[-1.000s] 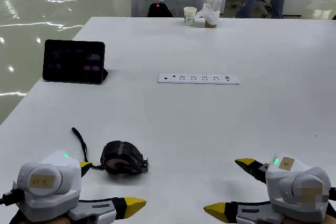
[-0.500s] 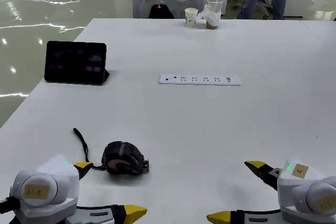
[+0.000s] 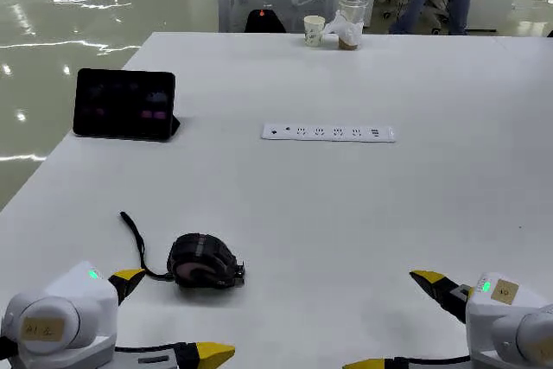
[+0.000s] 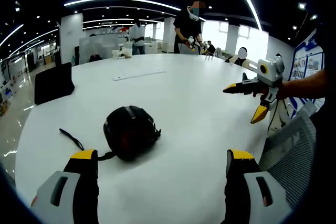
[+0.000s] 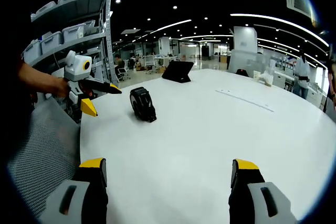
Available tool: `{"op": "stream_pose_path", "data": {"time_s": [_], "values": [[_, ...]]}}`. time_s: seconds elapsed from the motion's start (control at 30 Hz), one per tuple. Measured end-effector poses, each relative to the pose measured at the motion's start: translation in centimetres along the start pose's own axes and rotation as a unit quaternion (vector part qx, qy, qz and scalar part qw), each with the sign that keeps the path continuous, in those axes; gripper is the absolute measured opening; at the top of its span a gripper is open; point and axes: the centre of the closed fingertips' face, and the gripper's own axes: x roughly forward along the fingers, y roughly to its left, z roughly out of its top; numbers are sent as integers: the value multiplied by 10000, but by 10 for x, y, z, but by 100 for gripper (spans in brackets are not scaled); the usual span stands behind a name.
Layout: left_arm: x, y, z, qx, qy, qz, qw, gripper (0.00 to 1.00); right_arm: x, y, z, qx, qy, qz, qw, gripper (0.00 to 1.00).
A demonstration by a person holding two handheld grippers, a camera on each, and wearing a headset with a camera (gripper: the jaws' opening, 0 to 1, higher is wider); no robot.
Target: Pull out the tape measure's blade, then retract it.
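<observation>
left claw [image 3: 173, 314]: jaws spread wide, holding nothing, low at the near left edge of the table [image 3: 346, 205]. the tape measure [image 3: 203, 261] lies just ahead of it. in the left gripper view it sits between the lines of the two jaws, apart from both yellow tips. the case is black and rounded and rests on the table toward the near left. its black wrist strap [image 3: 131, 232] trails off to the left (it runs close by one jaw tip in the head view). blade not yet drawn out.

right claw [image 3: 396, 321]: jaws also spread wide, empty, at the near right edge, well apart from the tape measure.

farther out: white power strip [image 3: 328, 132] mid-table, dark tablet [image 3: 124, 103] propped near the left edge, paper cups [image 3: 314, 27] at the far edge.
</observation>
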Motion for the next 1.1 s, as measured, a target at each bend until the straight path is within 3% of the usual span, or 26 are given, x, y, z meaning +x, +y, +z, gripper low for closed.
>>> {"op": "stream_pose_path", "data": {"time_s": [0.87, 1.1], "values": [[-6, -6, 4, -131, -125, -122, 9998, 99, -8, -5, 0, 51, -55, -113, 9999, 99], [-6, -2, 5, -100, -125, -59, 9999, 99, -8, -5, 0, 95, -48, -91, 9999, 99]]}}
